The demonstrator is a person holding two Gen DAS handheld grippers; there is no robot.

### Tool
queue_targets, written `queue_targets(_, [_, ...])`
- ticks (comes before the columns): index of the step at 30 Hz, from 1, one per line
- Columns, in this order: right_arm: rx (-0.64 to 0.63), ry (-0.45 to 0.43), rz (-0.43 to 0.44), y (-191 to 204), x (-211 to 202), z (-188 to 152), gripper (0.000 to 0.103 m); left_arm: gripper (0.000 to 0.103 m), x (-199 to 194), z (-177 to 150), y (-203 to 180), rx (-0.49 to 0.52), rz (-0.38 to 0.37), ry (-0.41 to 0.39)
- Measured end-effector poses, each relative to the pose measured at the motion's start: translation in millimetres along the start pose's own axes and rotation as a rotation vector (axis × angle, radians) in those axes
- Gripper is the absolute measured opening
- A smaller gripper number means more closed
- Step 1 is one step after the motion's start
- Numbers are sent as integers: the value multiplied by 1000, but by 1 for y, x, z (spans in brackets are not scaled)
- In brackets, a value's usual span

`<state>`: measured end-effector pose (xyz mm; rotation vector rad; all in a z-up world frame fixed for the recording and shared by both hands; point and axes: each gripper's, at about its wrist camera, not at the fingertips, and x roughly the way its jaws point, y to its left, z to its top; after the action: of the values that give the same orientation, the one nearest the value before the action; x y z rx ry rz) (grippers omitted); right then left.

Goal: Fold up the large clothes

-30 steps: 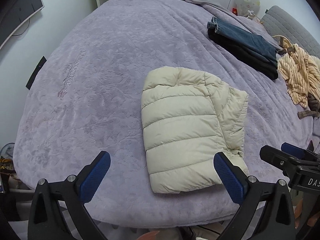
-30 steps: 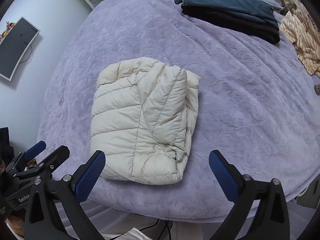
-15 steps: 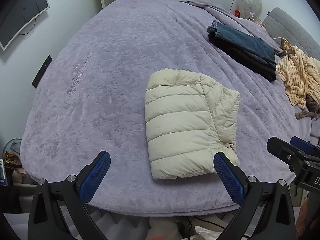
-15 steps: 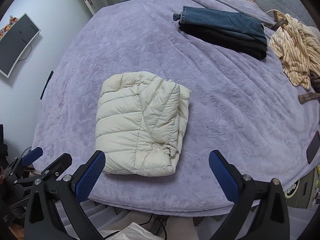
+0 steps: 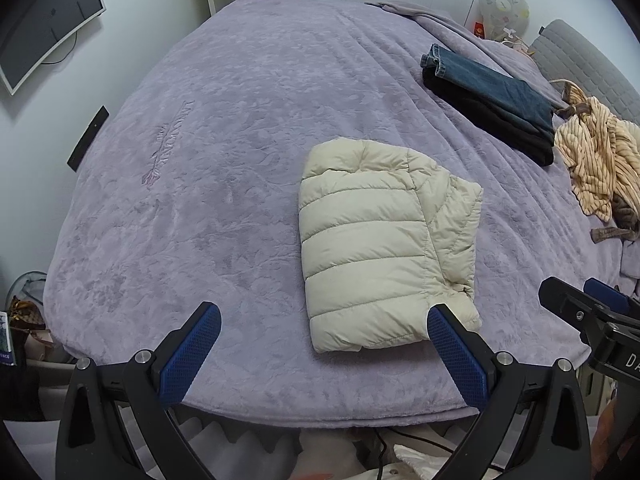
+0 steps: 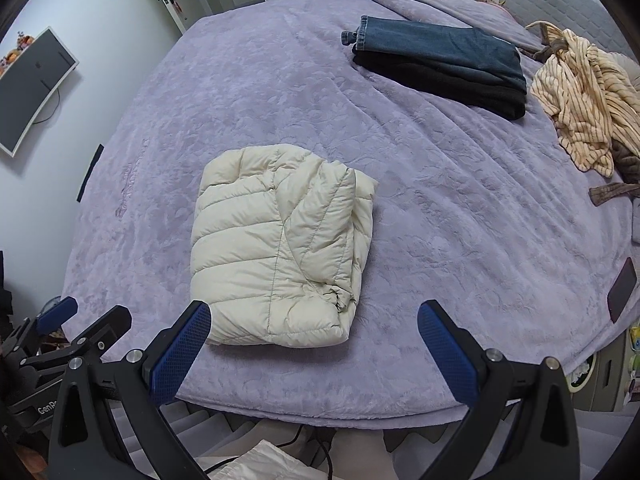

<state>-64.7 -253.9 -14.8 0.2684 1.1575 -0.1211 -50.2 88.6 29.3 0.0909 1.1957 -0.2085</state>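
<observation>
A cream puffer jacket (image 5: 384,244) lies folded into a compact rectangle near the front edge of the purple bed (image 5: 240,120); it also shows in the right wrist view (image 6: 280,248). My left gripper (image 5: 324,350) is open and empty, held off the bed's front edge just short of the jacket. My right gripper (image 6: 314,346) is open and empty, also back from the front edge. The right gripper shows at the right of the left wrist view (image 5: 592,312). The left gripper shows at the lower left of the right wrist view (image 6: 60,332).
Folded jeans on a black garment (image 6: 440,60) lie at the back right. A crumpled striped beige garment (image 6: 584,92) lies at the right edge by a grey headboard (image 5: 584,64). A dark phone (image 6: 622,290) lies at the bed's right edge. A monitor (image 5: 48,20) hangs on the left wall.
Both grippers have pulled back and up from the bed, so the jacket looks smaller and farther. The jacket has not moved. Both grippers stay open.
</observation>
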Motion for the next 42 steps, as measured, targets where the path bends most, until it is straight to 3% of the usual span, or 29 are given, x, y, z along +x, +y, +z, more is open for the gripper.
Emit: queue_targets(42, [-3,3,-9,0,0,-1,103,103,2,0,3,-3,23,8])
